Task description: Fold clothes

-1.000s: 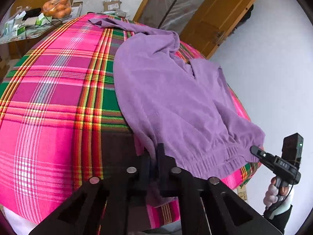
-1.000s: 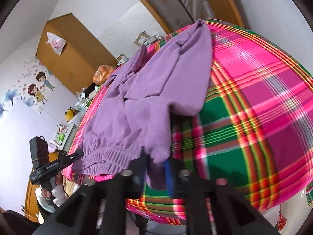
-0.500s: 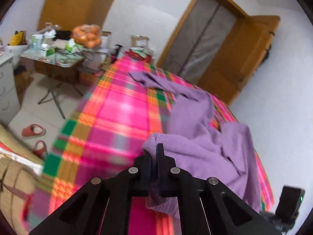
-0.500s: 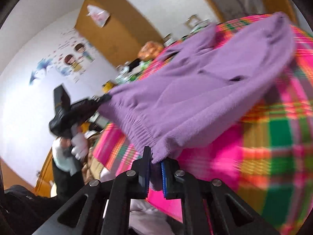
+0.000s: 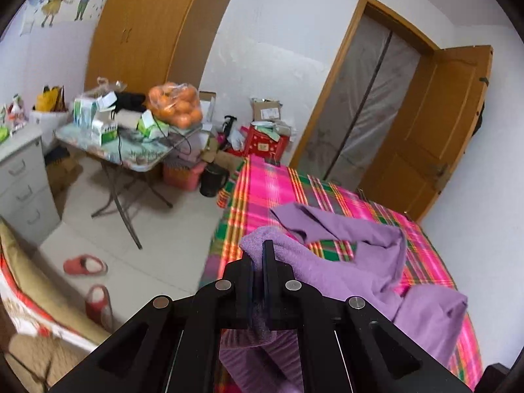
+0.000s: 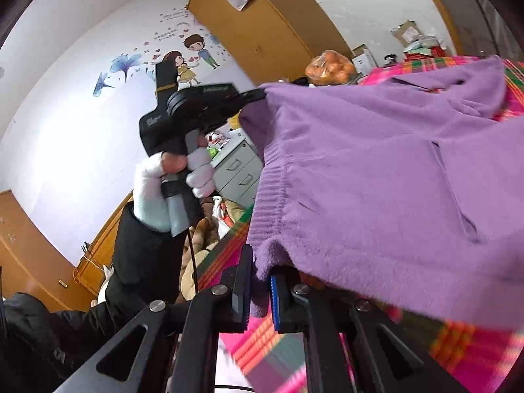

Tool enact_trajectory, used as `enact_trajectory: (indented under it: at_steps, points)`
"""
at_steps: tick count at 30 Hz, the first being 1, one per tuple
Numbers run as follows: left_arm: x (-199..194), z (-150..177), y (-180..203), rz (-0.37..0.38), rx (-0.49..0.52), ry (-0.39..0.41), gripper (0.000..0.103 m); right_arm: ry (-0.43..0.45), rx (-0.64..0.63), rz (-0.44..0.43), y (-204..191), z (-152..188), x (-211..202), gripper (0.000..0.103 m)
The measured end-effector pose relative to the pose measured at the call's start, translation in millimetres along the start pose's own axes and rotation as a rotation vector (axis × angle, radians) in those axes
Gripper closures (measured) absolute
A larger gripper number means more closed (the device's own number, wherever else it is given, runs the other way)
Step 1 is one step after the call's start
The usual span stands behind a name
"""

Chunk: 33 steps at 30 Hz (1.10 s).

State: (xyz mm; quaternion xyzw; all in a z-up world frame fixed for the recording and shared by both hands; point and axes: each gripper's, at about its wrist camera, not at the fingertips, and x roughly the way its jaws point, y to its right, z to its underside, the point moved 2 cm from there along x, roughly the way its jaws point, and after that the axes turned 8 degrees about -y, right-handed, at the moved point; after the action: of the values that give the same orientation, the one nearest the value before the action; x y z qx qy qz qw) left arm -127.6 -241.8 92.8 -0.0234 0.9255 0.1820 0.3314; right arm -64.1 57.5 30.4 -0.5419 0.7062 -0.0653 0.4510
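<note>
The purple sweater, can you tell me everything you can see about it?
The purple sweater looks soft and fuzzy, with a ribbed band along its bottom edge. The left gripper and the right gripper each pinch one corner of that band, holding it up off the bed. The rest hangs back and lies crumpled on the pink checked blanket. It is plain, with no pictures on it.

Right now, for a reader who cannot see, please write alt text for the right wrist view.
The right gripper pinches one ribbed hem corner of a fuzzy purple sweater, lifted above a pink plaid bedcover. At left, a white-gloved hand holds the left gripper, clamped on the hem's other corner.
</note>
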Motion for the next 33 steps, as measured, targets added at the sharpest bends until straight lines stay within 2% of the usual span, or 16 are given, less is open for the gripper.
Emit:
enact_trajectory:
  at_steps: [5,7,9,10,13,14,15,18,22,26,29,33]
  points:
    - [44.6,3.8,-18.7,-0.035,0.013,-0.086,0.099,-0.092,0.081,0.032,22.5,0.8,47.0,0.090]
    - [56.7,12.1,-28.0,-0.032,-0.012,-0.128,0.099,-0.108,0.106,0.026,27.3,2.7,52.0,0.089]
    - [66.6,19.6,-36.7,-0.024,-0.036,-0.164,0.098,-0.106,0.120,0.029,30.3,4.8,50.7,0.083]
    - [64.5,21.0,-39.6,-0.007,-0.044,-0.165,0.097,-0.107,0.128,0.033,32.0,6.1,50.2,0.078]
    - [58.0,25.0,-48.2,0.043,-0.071,-0.168,0.095,-0.114,0.142,0.030,33.7,8.2,52.5,0.075]
    - [54.9,26.1,-51.2,0.056,-0.080,-0.165,0.090,-0.119,0.141,0.031,34.9,8.5,53.5,0.072]
    - [49.2,26.8,-55.0,0.050,-0.092,-0.149,0.085,-0.126,0.140,0.031,37.4,7.3,54.8,0.071]
    - [33.7,29.4,-65.9,0.013,-0.125,-0.101,0.084,-0.131,0.134,0.034,37.2,4.1,61.9,0.070]
    - [29.5,44.8,-73.8,0.032,-0.172,-0.140,0.083,-0.131,0.153,0.029,36.8,-5.5,67.8,0.070]
    - [21.0,69.3,-63.9,0.067,-0.168,-0.173,0.083,-0.144,0.156,0.020,36.9,1.9,60.1,0.069]
    - [8.0,90.9,-47.9,0.117,-0.154,-0.178,0.072,-0.162,0.138,0.004,34.6,9.6,49.9,0.067]
    - [-8.7,122.6,-26.6,0.186,-0.133,-0.203,0.071,-0.150,0.092,0.003,31.7,18.9,25.6,0.067]
